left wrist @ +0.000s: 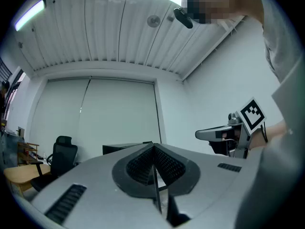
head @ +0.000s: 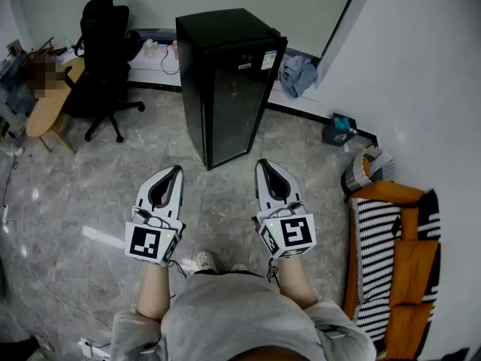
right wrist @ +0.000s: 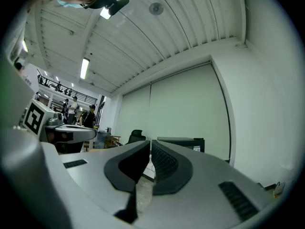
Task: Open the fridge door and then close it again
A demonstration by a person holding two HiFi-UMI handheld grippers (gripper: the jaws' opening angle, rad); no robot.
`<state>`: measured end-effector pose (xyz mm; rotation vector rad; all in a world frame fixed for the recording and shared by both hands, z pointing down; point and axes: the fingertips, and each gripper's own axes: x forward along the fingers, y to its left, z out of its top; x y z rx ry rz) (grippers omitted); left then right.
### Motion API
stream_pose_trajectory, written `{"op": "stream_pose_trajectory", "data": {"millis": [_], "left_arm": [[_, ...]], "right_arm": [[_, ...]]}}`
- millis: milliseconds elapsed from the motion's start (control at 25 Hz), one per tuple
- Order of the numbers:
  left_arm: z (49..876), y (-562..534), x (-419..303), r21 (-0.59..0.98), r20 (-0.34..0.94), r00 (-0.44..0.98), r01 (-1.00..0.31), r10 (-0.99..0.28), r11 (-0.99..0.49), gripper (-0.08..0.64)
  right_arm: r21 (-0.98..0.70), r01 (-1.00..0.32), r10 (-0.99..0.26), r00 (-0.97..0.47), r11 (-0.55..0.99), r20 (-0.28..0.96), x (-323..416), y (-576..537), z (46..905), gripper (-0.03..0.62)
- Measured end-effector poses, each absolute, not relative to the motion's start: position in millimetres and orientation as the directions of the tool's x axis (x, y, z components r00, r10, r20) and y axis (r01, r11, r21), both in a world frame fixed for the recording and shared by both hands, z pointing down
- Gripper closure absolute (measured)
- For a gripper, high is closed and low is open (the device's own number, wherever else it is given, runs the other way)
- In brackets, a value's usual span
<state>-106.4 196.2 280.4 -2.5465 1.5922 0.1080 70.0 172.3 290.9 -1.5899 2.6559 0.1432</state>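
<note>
Black fridge [head: 225,81], door closed, stands on the grey floor [head: 75,201] at 12 o'clock from both grippers, well apart from them. Left gripper [head: 177,170]: jaws pressed together, nothing between them, pointing toward the fridge. Right gripper [head: 262,162]: jaws drawn to a hairline slit, likewise empty. Office chair [head: 105,59] at 10 o'clock, beside a wooden table [head: 46,104]; striped orange cushion [head: 394,254] at 3 o'clock, by the white wall [head: 421,74].

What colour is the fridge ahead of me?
The fridge is black all over, door included; the head view shows it best.
</note>
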Motion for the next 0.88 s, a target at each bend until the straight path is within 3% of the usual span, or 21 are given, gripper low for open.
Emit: {"op": "stream_pose_trajectory", "data": {"millis": [880], "left_arm": [[288, 169, -138, -0.075, -0.132, 0.447, -0.894, -0.885, -0.441, 0.546]], "right_arm": [[0.037, -0.902, -0.897, -0.431, 0.429, -0.097, 44, 149, 297, 0.568]]}}
